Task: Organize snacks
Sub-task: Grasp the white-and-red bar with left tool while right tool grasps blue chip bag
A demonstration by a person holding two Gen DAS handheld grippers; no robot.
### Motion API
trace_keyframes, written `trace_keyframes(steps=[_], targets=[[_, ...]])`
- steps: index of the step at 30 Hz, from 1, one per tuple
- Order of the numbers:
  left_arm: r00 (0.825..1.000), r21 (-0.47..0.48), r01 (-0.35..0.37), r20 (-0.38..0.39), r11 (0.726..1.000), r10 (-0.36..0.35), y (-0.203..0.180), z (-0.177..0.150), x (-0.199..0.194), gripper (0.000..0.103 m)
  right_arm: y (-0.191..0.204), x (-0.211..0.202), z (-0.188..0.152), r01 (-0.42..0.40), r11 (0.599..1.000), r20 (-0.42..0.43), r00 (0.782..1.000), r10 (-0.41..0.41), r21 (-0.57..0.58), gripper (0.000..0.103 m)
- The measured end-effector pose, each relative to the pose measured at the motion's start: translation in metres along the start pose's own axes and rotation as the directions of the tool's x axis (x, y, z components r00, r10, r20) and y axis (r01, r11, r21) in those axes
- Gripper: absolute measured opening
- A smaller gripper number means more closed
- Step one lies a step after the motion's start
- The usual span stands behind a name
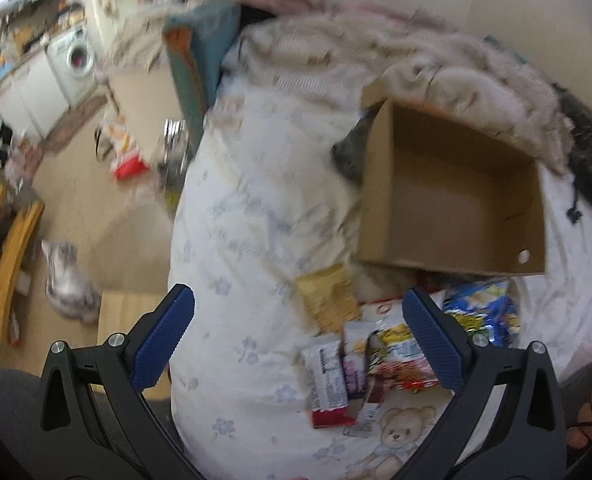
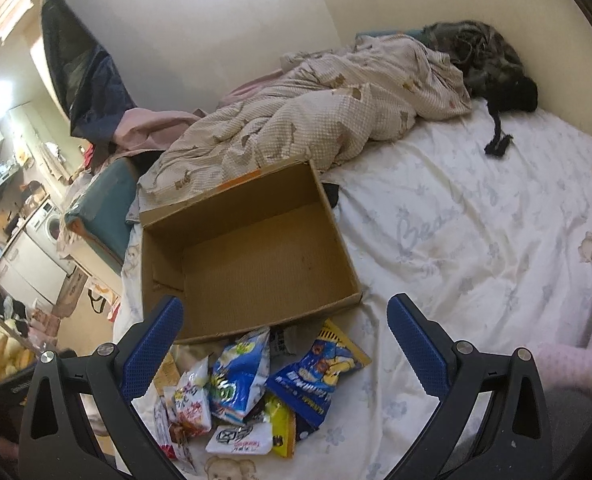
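An open, empty cardboard box (image 2: 255, 256) (image 1: 452, 192) rests on the bed. A heap of snack packets (image 2: 251, 392) lies on the sheet just in front of it: a blue bag (image 2: 239, 376), a blue and yellow packet (image 2: 320, 372), a white and red one (image 2: 193, 404). In the left wrist view the same packets (image 1: 392, 352) include a tan packet (image 1: 328, 300) and a red and white bar (image 1: 328, 384). My left gripper (image 1: 296, 332) is open above the sheet, left of the heap. My right gripper (image 2: 283, 344) is open over the heap with nothing between its fingers.
A rumpled beige quilt (image 2: 316, 120) lies behind the box, with a dark garment (image 2: 484, 64) at the far corner. White flowered sheet (image 2: 476, 232) spreads to the right. The bed edge drops on the left to a floor (image 1: 95, 200) cluttered with bags and a shoe (image 1: 67, 280).
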State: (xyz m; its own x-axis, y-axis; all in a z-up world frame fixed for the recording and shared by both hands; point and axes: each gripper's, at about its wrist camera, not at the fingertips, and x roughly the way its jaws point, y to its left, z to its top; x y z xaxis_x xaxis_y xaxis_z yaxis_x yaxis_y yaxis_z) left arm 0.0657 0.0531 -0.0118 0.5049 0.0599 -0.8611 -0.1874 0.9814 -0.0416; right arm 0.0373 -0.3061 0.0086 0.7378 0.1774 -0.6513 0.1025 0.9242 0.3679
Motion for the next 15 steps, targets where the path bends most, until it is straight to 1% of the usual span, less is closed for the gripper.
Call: trace_keyframes(steps=[2, 3, 4, 5, 6, 7, 8, 9, 10, 12, 14, 15], targets=[[0.994, -0.054, 0.0, -0.106, 0.999, -0.006, 0.008, -0.001, 0.026, 0.1, -0.009, 0.007, -0.002, -0.003, 0.999, -0.034, 0.999, 0.004, 0.04, 0.103], [0.987, -0.093, 0.003, -0.16, 0.996, -0.018, 0.012, -0.005, 0.039, 0.093, -0.012, 0.012, -0.003, -0.003, 0.999, -0.055, 0.998, 0.006, 0.054, 0.103], [0.975, -0.123, -0.002, -0.219, 0.992, -0.025, 0.016, -0.01, 0.053, 0.087, -0.015, 0.016, -0.005, 0.002, 0.998, -0.074, 0.997, 0.003, 0.065, 0.103], [0.966, -0.14, -0.005, -0.258, 0.99, -0.031, 0.017, -0.017, 0.062, 0.085, -0.018, 0.019, -0.005, 0.003, 0.997, -0.09, 0.996, 0.003, 0.076, 0.103], [0.953, -0.166, -0.004, -0.3, 0.986, -0.047, 0.018, -0.026, 0.075, 0.079, -0.021, 0.021, -0.005, 0.001, 0.996, -0.101, 0.995, 0.007, 0.086, 0.103], [0.943, -0.182, -0.001, -0.328, 0.983, -0.06, 0.019, -0.035, 0.083, 0.073, -0.023, 0.024, -0.005, 0.001, 0.995, -0.108, 0.994, 0.01, 0.096, 0.103], [0.932, -0.192, -0.002, -0.357, 0.981, -0.068, 0.018, -0.044, 0.092, 0.069, -0.026, 0.026, -0.006, 0.003, 0.994, -0.115, 0.993, 0.009, 0.105, 0.103], [0.922, -0.199, -0.006, -0.381, 0.98, -0.072, 0.018, -0.051, 0.098, 0.062, -0.029, 0.027, -0.007, 0.004, 0.993, -0.124, 0.992, 0.011, 0.116, 0.103], [0.908, -0.214, -0.001, -0.41, 0.977, -0.089, 0.018, -0.059, 0.105, 0.057, -0.031, 0.029, -0.007, 0.0, 0.992, -0.132, 0.991, 0.017, 0.128, 0.103], [0.891, -0.223, 0.011, -0.441, 0.975, -0.11, 0.014, -0.071, 0.115, 0.057, -0.037, 0.033, -0.009, -0.009, 0.988, -0.149, 0.988, 0.033, 0.157, 0.103], [0.885, -0.184, 0.016, -0.455, 0.983, -0.1, 0.006, -0.077, 0.12, 0.057, -0.04, 0.036, -0.01, -0.007, 0.984, -0.165, 0.986, 0.037, 0.177, 0.103], [0.879, -0.157, 0.022, -0.467, 0.987, -0.094, 0.0, -0.08, 0.123, 0.057, -0.04, 0.037, -0.01, -0.007, 0.983, -0.17, 0.985, 0.039, 0.183, 0.103]])
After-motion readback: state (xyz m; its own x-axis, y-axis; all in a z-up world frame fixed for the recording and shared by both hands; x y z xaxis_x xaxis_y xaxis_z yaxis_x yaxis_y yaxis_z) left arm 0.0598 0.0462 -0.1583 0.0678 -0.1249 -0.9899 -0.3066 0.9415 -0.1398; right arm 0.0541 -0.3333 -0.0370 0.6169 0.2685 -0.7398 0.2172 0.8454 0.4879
